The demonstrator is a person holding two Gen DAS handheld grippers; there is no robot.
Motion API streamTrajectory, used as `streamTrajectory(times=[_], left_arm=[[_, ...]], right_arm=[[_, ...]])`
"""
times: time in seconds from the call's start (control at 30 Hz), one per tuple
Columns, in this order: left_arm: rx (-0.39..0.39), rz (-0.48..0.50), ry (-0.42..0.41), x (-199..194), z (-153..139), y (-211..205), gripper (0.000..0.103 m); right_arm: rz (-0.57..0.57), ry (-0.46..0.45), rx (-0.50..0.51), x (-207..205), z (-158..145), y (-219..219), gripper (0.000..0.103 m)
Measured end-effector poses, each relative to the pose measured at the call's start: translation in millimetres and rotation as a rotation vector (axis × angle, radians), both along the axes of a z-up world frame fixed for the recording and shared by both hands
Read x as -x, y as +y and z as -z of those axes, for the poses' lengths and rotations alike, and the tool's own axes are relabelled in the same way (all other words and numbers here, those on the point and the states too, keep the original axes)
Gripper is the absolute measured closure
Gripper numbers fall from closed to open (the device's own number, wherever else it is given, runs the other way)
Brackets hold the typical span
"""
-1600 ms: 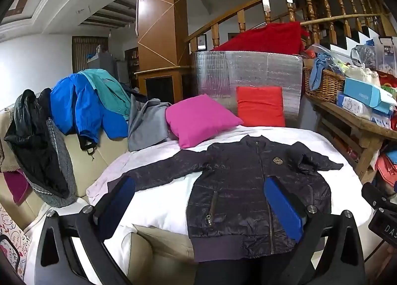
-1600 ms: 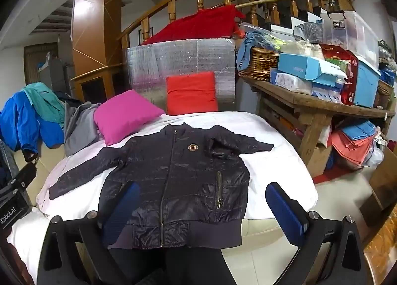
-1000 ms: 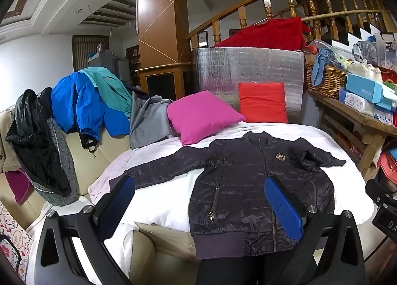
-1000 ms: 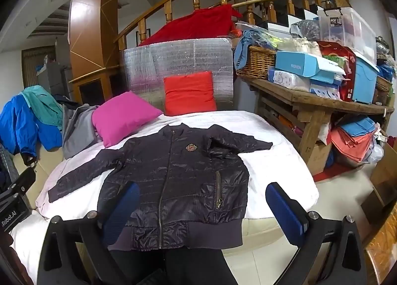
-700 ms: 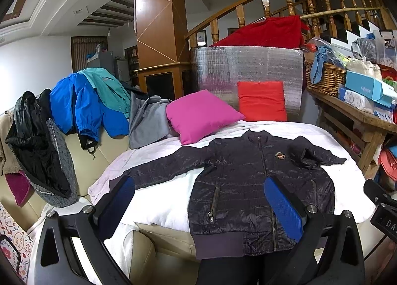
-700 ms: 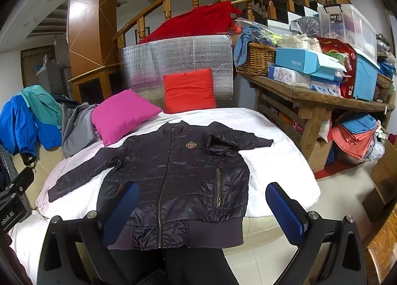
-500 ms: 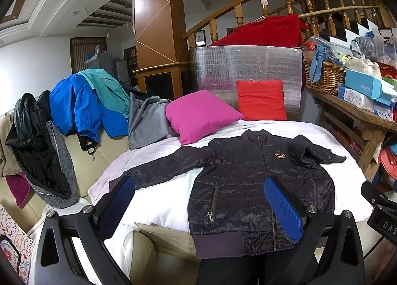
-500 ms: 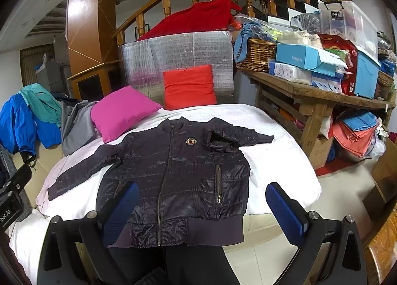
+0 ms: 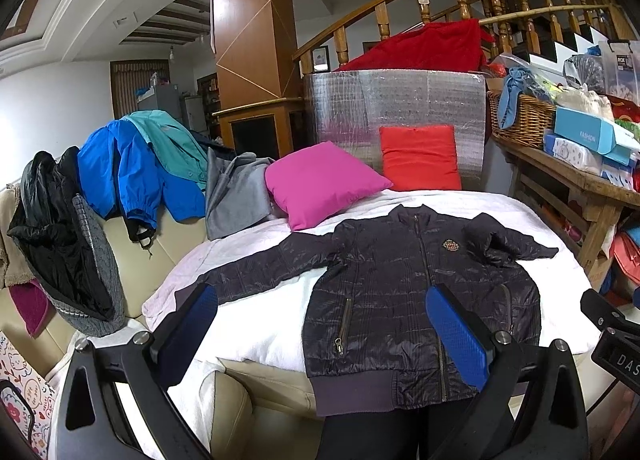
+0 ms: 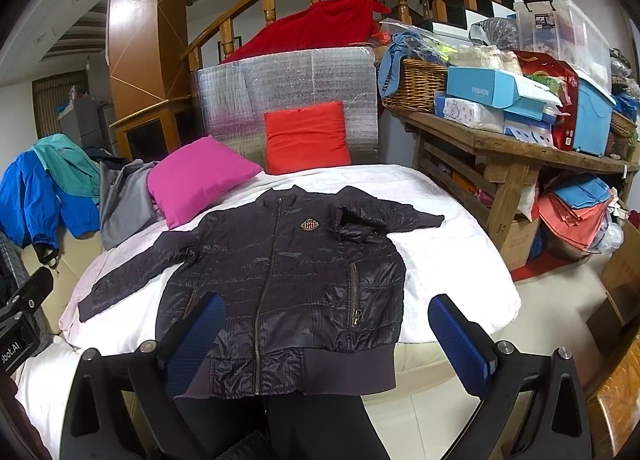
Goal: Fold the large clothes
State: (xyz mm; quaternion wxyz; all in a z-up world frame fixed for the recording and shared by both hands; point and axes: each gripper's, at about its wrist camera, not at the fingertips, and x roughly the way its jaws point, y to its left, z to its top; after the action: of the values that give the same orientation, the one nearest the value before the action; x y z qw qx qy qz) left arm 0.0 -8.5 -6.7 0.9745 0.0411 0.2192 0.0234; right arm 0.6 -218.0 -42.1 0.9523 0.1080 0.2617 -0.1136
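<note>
Nearest, the left gripper (image 9: pixel 322 334) and right gripper (image 10: pixel 329 334) both hold their jaws spread wide with nothing between them, hovering short of the bed. Just beyond lies the dark quilted jacket (image 10: pixel 288 268), zipped, face up on the white bedspread (image 10: pixel 452 260), its hem at the near edge of the bed. One sleeve stretches out flat to the left; the other is bunched near the shoulder. Behind the collar rest a pink pillow (image 9: pixel 320 180) and a red cushion (image 9: pixel 418 158). A cluttered wooden bench (image 10: pixel 516 148) stands to the right.
</note>
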Motion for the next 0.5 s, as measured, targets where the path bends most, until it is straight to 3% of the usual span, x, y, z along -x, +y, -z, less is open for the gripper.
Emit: streamTrajectory(times=[0.5], left_arm=[[-0.006, 0.001, 0.019, -3.6, 4.4, -2.2, 0.0]], right_arm=[[-0.009, 0.019, -0.013, -4.3, 6.6, 1.6, 0.0]])
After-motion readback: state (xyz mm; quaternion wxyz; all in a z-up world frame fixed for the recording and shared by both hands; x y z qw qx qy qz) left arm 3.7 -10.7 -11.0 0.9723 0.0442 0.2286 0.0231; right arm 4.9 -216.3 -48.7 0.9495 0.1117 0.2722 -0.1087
